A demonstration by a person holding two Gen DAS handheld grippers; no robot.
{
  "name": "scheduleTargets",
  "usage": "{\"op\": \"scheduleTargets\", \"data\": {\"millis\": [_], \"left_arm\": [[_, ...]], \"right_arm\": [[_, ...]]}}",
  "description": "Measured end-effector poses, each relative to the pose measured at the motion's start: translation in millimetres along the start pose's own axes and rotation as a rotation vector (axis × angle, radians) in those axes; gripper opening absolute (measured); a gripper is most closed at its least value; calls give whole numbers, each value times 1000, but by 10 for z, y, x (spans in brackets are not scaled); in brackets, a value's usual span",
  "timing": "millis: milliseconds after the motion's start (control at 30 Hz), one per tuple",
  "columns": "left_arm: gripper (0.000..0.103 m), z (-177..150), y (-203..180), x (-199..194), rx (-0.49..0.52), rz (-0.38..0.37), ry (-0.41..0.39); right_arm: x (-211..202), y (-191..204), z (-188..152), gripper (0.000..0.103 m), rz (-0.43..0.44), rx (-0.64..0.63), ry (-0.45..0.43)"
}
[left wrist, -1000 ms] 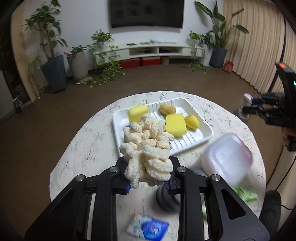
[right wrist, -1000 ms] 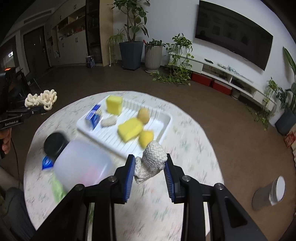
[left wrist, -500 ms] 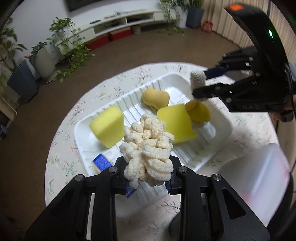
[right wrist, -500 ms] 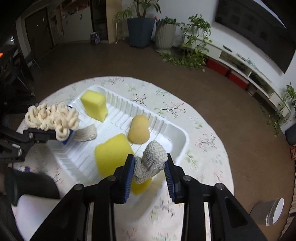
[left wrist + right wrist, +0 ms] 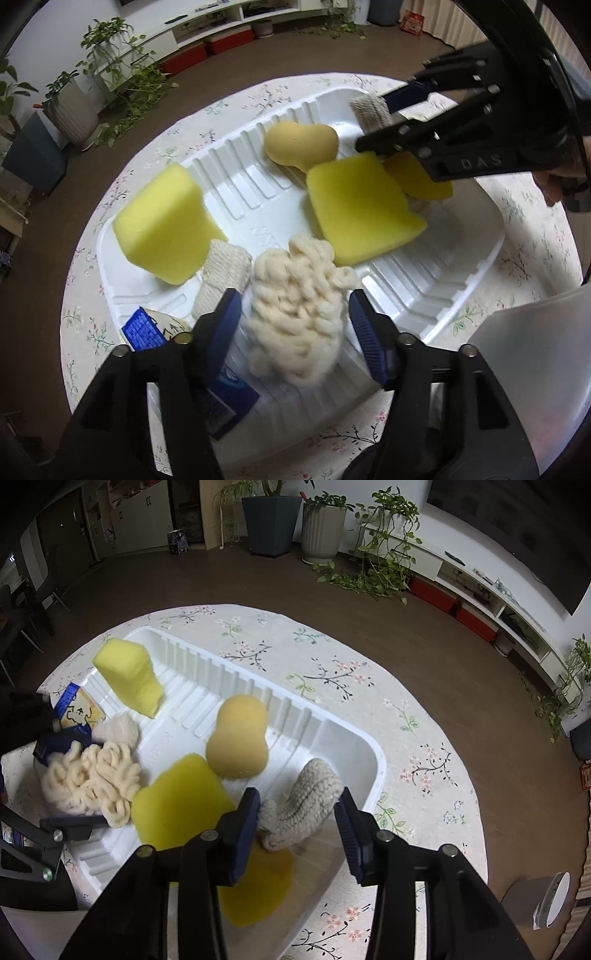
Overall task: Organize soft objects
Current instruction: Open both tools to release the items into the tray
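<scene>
Crowding the tray [image 5: 476, 273], sponges (yellow) [image 5: 364, 206] flank both released claws' yarn bundles [image 5: 295, 317].

I see a round worktop [image 5: 369, 701] under a floral cloth on brown flooring. Potted plants [image 5: 321, 524] stand by the white wall beside a low white TV shelf [image 5: 480, 590] holding red boxes [image 5: 474, 622]. A translucent plastic container [image 5: 535, 369] sits nearby.
</scene>
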State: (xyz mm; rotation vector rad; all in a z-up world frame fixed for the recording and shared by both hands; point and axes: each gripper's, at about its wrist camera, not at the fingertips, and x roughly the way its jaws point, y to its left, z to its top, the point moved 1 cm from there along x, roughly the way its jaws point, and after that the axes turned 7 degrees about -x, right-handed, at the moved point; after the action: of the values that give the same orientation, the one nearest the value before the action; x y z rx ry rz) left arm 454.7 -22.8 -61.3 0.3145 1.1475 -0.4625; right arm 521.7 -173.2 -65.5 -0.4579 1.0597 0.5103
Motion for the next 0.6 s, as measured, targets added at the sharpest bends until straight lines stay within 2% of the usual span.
{"op": "scheduleTargets", "data": {"millis": [67,167,333,433,467,533,567,600], "left_arm": [[71,0,40,-60,-26,-5,-21],[71,-17,75,-96,-51,-12,-34],[71,-57,85,-132,-68,-5,-45],[76,-74,109,-192,-89,-9,-63],[79,-74,121,-222,-93,-10,-72],[91,-45,173,-285,-101,-6,-96],[103,-54,186,-357,-109,-4,-119],[103,-63,206,-437,-120,-7,-142]], "right_arm": [[-39,-12,-14,51,8,9,-18],[-88,-12,-23,62,21,20,-41],[-127,30,-33,66,12,6,-49],[-178,9,-52,72,15,26,-66],[-199,-2,-62,72,13,31,-72],[-284,-43,-105,77,20,53,-92],[-330,-63,-125,80,21,64,-104],[-403,-93,-155,81,26,79,-124]]}}
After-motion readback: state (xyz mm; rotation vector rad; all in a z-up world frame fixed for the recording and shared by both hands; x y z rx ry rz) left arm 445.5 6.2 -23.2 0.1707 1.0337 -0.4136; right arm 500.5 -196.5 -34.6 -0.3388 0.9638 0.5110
